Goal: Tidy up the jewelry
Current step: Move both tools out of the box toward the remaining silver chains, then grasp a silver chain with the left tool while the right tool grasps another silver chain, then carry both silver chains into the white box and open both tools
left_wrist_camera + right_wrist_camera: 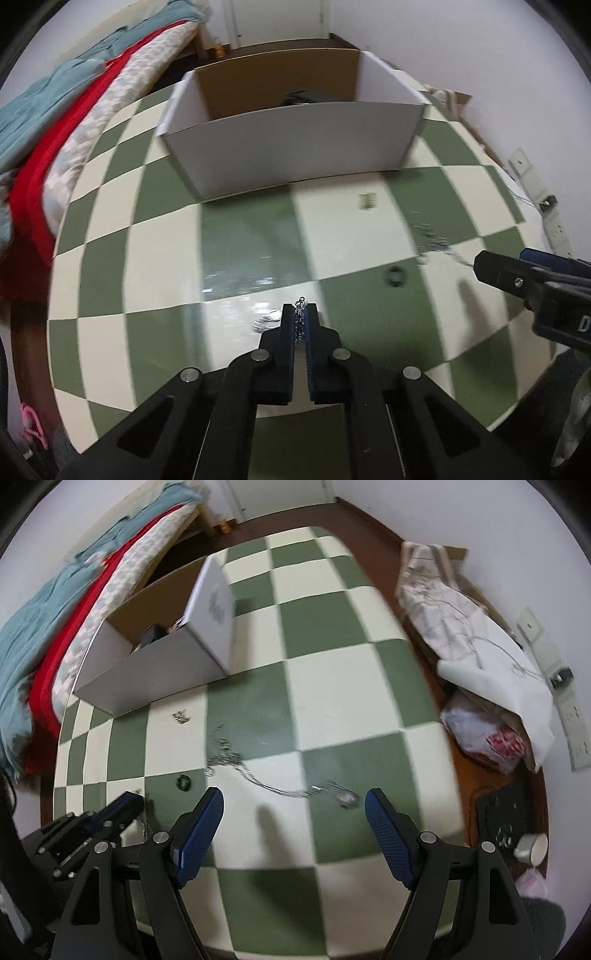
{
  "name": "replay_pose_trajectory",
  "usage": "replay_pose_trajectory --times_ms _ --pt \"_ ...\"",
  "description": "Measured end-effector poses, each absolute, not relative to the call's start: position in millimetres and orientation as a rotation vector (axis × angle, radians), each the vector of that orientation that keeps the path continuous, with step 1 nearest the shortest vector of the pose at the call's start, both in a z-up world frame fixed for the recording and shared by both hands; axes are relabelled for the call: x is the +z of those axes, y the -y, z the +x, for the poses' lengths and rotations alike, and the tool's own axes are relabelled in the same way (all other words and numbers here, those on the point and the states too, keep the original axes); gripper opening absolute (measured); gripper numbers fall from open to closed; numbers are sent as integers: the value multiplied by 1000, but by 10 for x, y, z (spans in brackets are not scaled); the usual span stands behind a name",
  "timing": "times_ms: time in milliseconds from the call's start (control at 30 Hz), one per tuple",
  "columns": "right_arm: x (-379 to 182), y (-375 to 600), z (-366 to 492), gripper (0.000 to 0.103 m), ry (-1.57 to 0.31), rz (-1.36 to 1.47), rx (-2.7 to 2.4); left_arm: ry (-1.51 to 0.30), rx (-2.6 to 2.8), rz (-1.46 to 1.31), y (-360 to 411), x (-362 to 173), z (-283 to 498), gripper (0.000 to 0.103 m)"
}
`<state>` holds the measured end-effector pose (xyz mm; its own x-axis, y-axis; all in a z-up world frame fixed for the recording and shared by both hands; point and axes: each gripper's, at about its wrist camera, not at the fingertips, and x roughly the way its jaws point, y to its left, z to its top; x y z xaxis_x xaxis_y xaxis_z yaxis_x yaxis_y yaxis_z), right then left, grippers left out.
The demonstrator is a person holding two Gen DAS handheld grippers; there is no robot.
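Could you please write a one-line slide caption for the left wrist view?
Left gripper shut on a chain above the checkered table, facing the open white box.

A box stood on the far part of the table, with an item inside it. Near of the box, a small clasp lay on the table. A chain lay right of a ring. Bedding lay left of the table.

Left tool clamped closed; right tool spread wide.
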<state>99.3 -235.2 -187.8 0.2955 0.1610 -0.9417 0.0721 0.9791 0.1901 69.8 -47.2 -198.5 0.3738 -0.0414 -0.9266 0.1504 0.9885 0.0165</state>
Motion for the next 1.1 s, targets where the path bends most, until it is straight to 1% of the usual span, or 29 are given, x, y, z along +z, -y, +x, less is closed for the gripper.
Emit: replay_pose_trajectory --times_ms 67,133,167,333,400,533,633,667,700,733,767,900,1100 --pt "-1917 2198 1073 81 -1268 173 78 -1183 -107 99 399 -1988 701 3" --pt "-1964 2072 1144 76 -1267 130 83 -1183 -95 93 352 -1994 706 3" --pt "-2006 2006 1179 72 -1273 107 82 -1184 -93 90 338 -1997 708 3" --pt "-2038 1806 1221 65 -1241 2 67 -1183 -89 83 310 -2005 711 3" --pt "-2040 1767 1221 60 -1230 -20 69 -1182 -91 81 302 -2007 714 3" --pt "-2038 1748 1216 57 -1220 -28 76 -1184 -92 74 300 -2012 734 3" --pt "-2030 1750 1187 50 -1210 -36 88 -1183 -92 69 305 -2013 732 3" --pt "-2025 1740 1181 44 -1206 -38 95 -1183 -91 68 302 -2015 738 3" --pt "-2018 1721 1178 34 -1202 -40 105 -1182 -91 64 299 -2015 738 3" --pt "-2015 1707 1175 26 -1200 -39 116 -1182 -91 62 294 -2013 739 3" --pt "-2013 1694 1176 5 -1205 -36 123 -1180 -92 61 291 -2008 734 3" --pt "-1988 1787 1153 5 -1204 47 150 -1162 -101 45 263 -1920 731 3" --pt "-1745 2141 1118 5 -1181 264 200 -1117 -140 -21 213 -1599 781 3"
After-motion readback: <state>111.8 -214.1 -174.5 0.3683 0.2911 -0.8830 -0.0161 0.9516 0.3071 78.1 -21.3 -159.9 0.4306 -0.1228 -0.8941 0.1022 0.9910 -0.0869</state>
